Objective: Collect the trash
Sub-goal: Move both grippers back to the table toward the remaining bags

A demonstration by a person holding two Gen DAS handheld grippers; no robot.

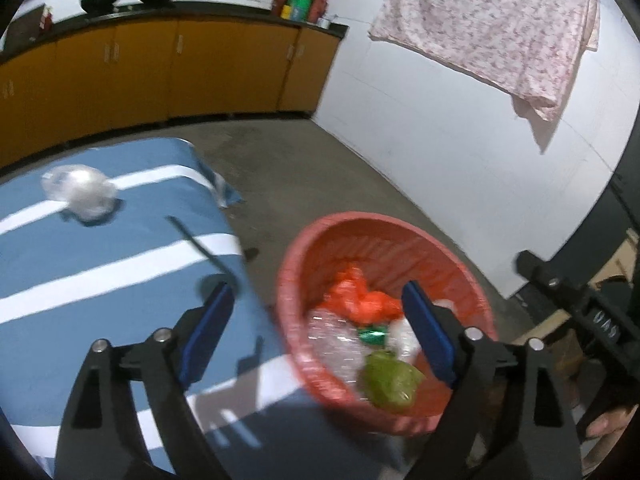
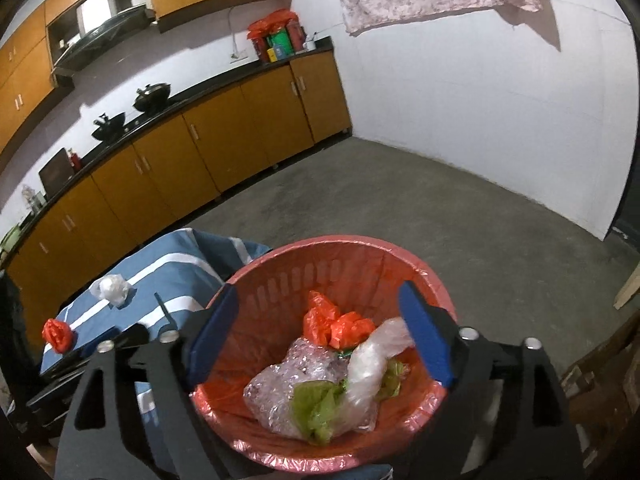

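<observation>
I hold both tongs over the round red slatted plastic basket (image 2: 316,364), lined with a thin pink bag, because that is where the trash goes. It sits just beside the near corner of the table under its blue cloth with white stripes (image 1: 100,280), so a short swing carries each piece from cloth to bin.

My right tongs (image 2: 316,324) are spread wide with nothing between the blue pads; a crumpled clear plastic bag (image 2: 372,356) lies on the heap right below them, its top just under the right pad. My left tongs (image 1: 320,320) are also spread and empty, straddling the table's edge and the basket's rim.

Inside the basket the trash is soft and light: a scrunched orange plastic bag (image 2: 332,324), a wad of clear bubble wrap (image 2: 288,384), a crumpled green bag (image 2: 320,404), and a small shiny green wrapper (image 1: 374,335), though blur makes that last one hard to call.

Two pieces are still on the cloth: a balled white plastic bag (image 2: 110,289) toward the far edge, and a red crumpled plastic ball (image 2: 58,334) near the left edge. Both look squashable, so a loose pinch should do.
</observation>
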